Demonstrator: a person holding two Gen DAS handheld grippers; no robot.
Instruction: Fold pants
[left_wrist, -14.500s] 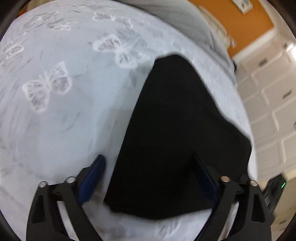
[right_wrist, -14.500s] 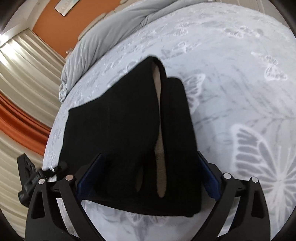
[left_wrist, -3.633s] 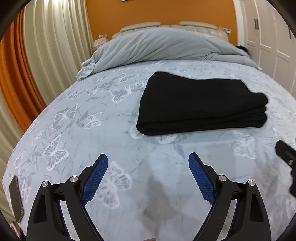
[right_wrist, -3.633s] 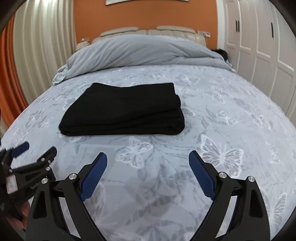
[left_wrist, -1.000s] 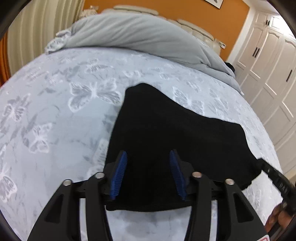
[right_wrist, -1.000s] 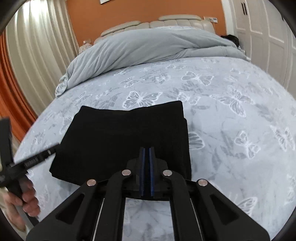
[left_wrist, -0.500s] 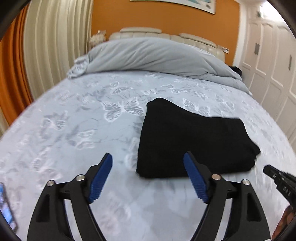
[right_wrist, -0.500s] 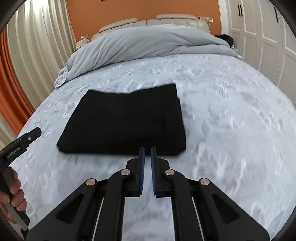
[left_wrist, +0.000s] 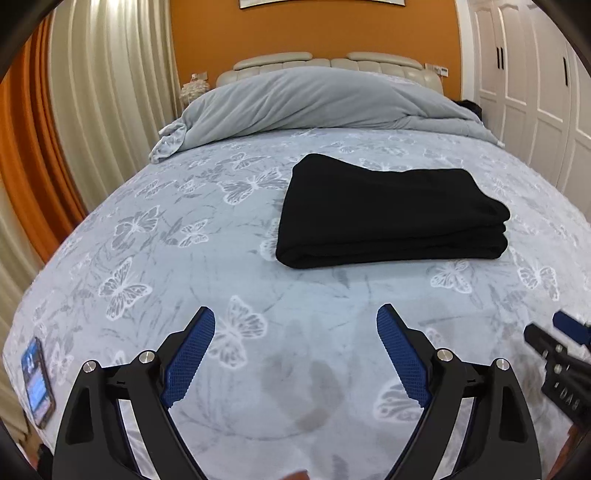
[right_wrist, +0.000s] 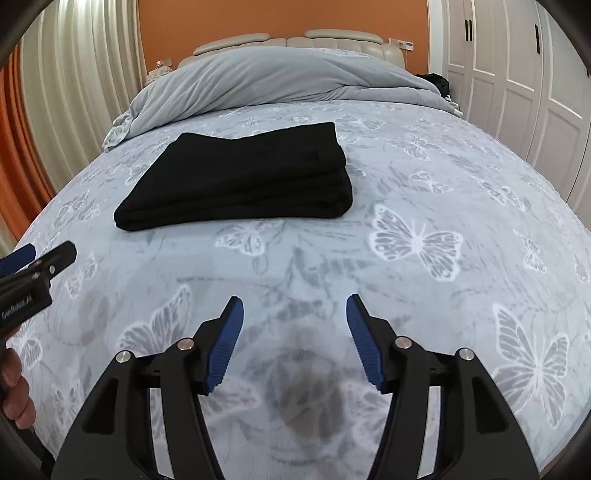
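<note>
On bed (left_wrist: 155, 280): folded pants (left_wrist: 388, 218); both grippers apart, w/o load.

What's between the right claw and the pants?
Only bare butterfly-print sheet; nothing lies between the open right claw and the folded pants, as the right wrist view shows.

Left gripper (left_wrist: 295, 332) and right gripper (right_wrist: 294, 321) both hover with jaws spread wide, holding nothing.

Home bedroom, bed (left_wrist: 221, 258), duvet (left_wrist: 314, 99), wardrobe doors (left_wrist: 535, 74)
</note>
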